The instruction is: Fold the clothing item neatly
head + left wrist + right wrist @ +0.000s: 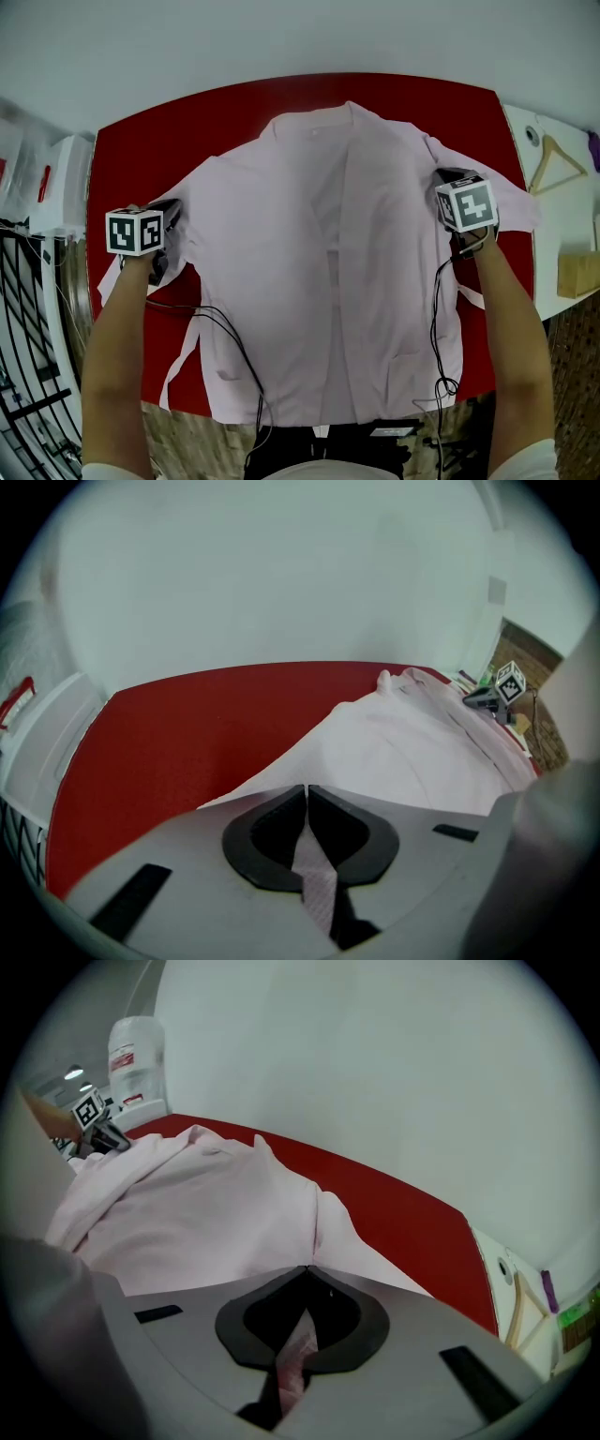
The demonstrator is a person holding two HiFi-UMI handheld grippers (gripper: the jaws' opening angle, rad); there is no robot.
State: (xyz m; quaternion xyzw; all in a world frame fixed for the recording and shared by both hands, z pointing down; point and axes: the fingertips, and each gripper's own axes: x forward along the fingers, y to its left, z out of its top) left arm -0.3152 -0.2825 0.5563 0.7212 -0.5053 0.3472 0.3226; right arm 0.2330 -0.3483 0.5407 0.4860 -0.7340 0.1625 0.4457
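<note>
**Head view:** The pale pink shirt (pixel 319 272) lies spread flat over the red table (pixel 169 141). Its collar is at the upper centre, its hem hangs off the lower edge, and the front stands open down the middle. No fold shows yet, so the task seems to be at its start, with the sleeves and body all left to turn in. The left gripper (pixel 167 214) sits on the sleeve at centre left and the right gripper (pixel 450 178) on the sleeve at centre right. A wooden hanger (pixel 553 161) lies on the white surface at the far right.

**Left gripper view:** The jaws are pressed together at lower centre with a strip of pink cloth pinched between them. The shirt runs off to the right across the red top, smooth with soft creases.

**Right gripper view:** These jaws are likewise closed tight on a bunched bit of the pink cloth. The shirt fills the left of the frame, gently rumpled near the shoulder.
</note>
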